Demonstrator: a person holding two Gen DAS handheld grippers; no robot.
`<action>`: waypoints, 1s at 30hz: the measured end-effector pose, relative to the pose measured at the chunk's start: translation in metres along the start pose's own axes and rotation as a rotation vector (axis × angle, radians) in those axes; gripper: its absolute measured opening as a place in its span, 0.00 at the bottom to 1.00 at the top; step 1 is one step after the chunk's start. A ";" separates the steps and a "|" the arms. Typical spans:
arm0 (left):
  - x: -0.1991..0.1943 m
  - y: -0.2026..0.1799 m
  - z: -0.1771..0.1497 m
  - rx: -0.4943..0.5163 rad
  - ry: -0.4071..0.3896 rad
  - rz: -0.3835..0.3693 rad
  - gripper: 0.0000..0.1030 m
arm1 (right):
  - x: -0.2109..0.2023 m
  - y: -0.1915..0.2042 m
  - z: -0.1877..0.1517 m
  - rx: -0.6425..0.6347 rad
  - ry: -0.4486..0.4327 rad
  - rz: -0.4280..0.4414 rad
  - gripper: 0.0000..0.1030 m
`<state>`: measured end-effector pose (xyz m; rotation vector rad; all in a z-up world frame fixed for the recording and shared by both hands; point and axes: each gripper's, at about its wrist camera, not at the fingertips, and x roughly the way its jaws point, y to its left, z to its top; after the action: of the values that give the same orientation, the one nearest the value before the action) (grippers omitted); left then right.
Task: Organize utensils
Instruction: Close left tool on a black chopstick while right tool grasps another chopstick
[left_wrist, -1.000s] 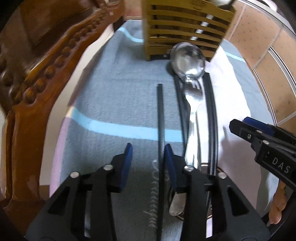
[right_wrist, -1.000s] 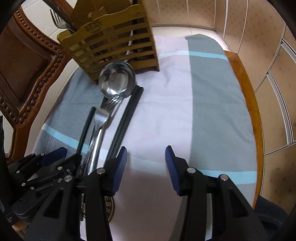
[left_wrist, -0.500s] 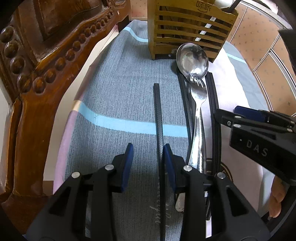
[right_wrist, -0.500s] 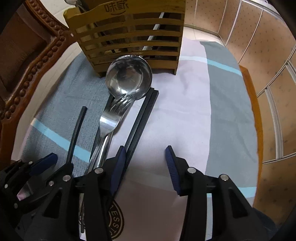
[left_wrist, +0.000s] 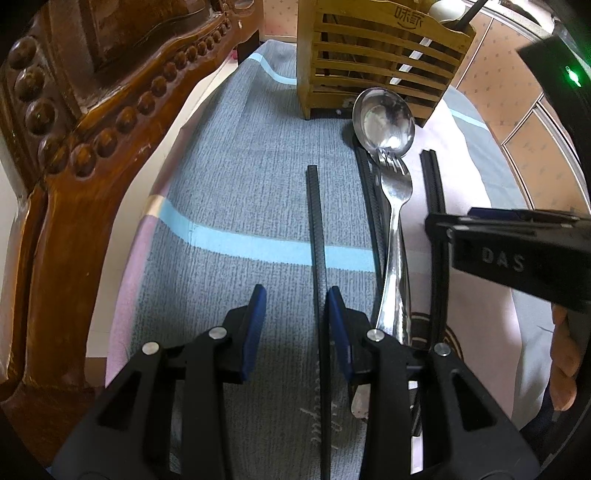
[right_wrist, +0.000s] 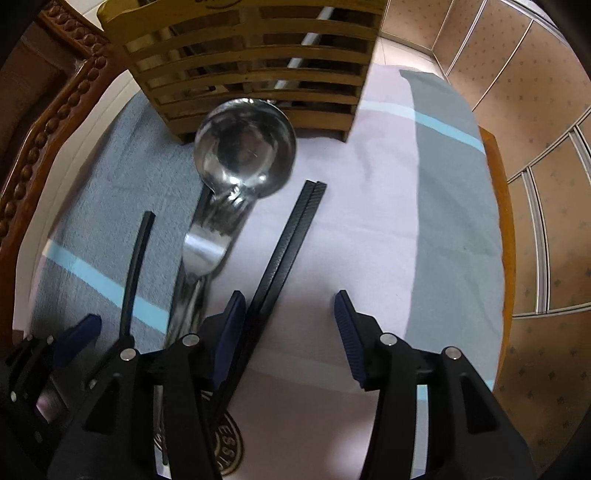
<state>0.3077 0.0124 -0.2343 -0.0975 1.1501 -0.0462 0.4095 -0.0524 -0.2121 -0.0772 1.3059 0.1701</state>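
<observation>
A slatted wooden utensil holder (left_wrist: 380, 62) stands at the far end of the cloth; it also shows in the right wrist view (right_wrist: 255, 66). In front of it lie a steel ladle (left_wrist: 384, 120), a steel fork (left_wrist: 395, 229) and black chopsticks. My left gripper (left_wrist: 293, 314) is open low over the cloth, with a single black chopstick (left_wrist: 316, 221) between its fingers, next to the right pad. My right gripper (right_wrist: 288, 325) is open, with a pair of black chopsticks (right_wrist: 288, 243) just inside its left finger. The ladle (right_wrist: 245, 147) and fork (right_wrist: 210, 240) lie left of them.
A carved wooden chair back (left_wrist: 110, 110) runs along the left edge of the table. The grey, blue-striped and pale cloth (right_wrist: 443, 221) covers the table. The table's wooden edge (right_wrist: 506, 258) and a tiled wall (right_wrist: 546, 110) are on the right.
The right gripper has moved forward toward the holder and over the pair of chopsticks. The left gripper has edged forward along the single chopstick. Both stay open.
</observation>
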 end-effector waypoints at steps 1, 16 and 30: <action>0.000 0.000 0.000 0.002 -0.001 0.001 0.34 | -0.001 -0.002 -0.001 0.000 0.003 0.002 0.48; -0.001 -0.010 -0.004 0.027 -0.009 0.013 0.45 | -0.021 -0.107 0.008 0.222 -0.067 0.017 0.48; -0.001 -0.006 -0.009 0.025 -0.018 -0.006 0.46 | 0.019 -0.081 0.049 0.167 -0.043 -0.112 0.48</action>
<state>0.2993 0.0058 -0.2363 -0.0789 1.1311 -0.0648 0.4743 -0.1235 -0.2207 -0.0044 1.2649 -0.0323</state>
